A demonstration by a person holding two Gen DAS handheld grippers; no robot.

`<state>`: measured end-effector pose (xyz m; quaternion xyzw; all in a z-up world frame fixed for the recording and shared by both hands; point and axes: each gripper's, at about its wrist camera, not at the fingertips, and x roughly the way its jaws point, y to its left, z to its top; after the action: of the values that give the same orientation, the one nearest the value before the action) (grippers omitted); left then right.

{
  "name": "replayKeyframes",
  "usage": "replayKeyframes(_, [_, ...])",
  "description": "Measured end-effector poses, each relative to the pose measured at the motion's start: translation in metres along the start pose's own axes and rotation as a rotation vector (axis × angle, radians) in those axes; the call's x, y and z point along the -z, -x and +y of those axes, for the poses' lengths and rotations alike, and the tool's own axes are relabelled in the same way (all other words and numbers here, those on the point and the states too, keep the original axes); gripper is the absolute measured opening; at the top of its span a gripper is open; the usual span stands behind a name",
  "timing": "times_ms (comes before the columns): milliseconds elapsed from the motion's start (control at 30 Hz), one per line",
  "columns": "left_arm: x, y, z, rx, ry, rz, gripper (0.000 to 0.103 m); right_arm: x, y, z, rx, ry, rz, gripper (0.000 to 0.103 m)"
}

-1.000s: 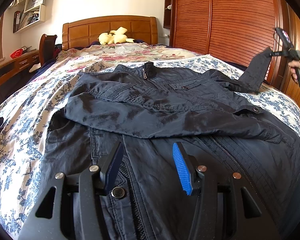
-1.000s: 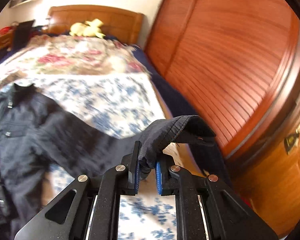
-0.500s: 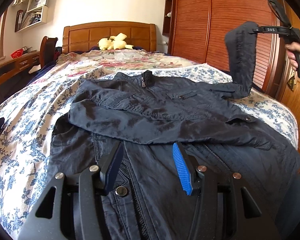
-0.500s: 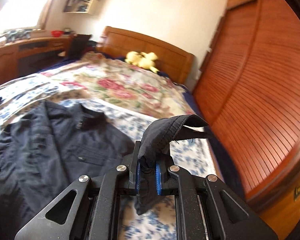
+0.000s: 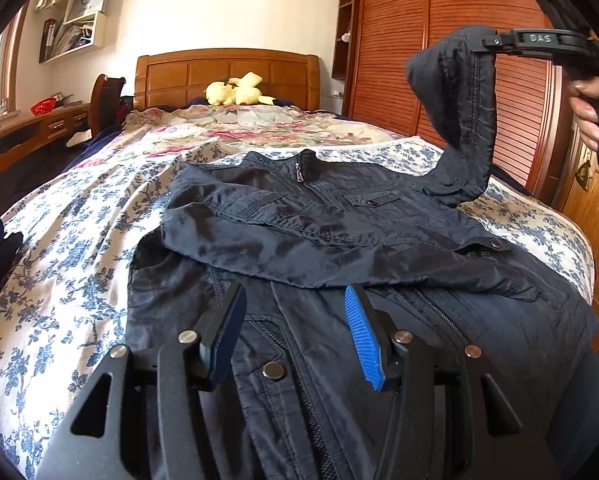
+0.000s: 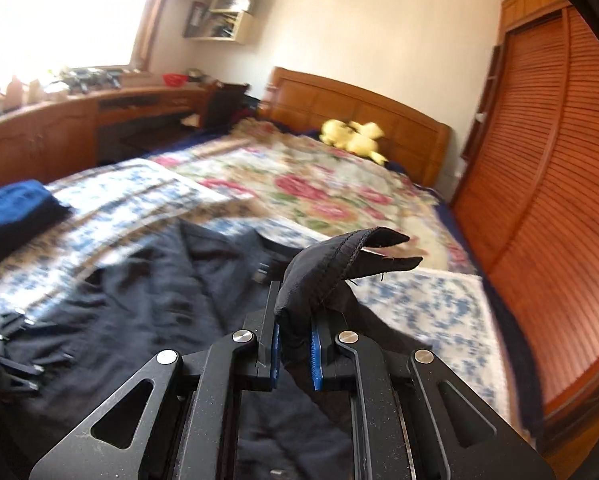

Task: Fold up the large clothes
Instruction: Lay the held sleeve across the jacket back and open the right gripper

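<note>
Dark jacket (image 5: 339, 232) spread mid-bed (image 5: 79, 240), one sleeve already across chest. Other sleeve (image 5: 467, 120) raised at two o'clock, cuff clenched in right gripper (image 6: 293, 346). Left gripper (image 5: 295, 336) parted, empty, at six o'clock. Likely slip if tugged hard; bunching.

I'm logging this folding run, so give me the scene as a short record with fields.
surface: bed with floral covers
garment: dark jacket lying zipped, front up
folded so far: one sleeve lies across the chest
right gripper: shut on the other sleeve cuff, held raised above the jacket
left gripper: open, empty, over the jacket's hem
background: yellow plush toy by the headboard
</note>
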<state>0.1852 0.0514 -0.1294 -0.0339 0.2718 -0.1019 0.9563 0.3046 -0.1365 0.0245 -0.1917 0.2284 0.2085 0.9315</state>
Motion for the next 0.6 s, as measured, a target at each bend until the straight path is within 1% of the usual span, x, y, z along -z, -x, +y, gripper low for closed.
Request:
replayKeyframes(100, [0.000,0.001,0.004,-0.004,0.010,0.000,0.050,0.000,0.003,0.023,-0.060,0.024,-0.019,0.009])
replayKeyframes(200, [0.000,0.001,0.006,-0.010,0.014,-0.001,0.050,0.010,0.000,0.042,-0.113,0.022,0.000,0.009])
replayKeyframes(400, [0.000,0.002,0.009,-0.015,0.018,-0.004,0.050,0.052,-0.015,0.069,-0.188,0.005,0.103,0.009])
replayKeyframes(467, [0.001,0.001,0.009,-0.016,0.017,-0.001,0.050,0.072,-0.020,0.075,-0.209,-0.010,0.136,0.009])
replayKeyframes(600, [0.001,0.000,0.008,-0.020,0.013,0.004,0.050,0.100,-0.022,0.084,-0.243,-0.049,0.187,0.010])
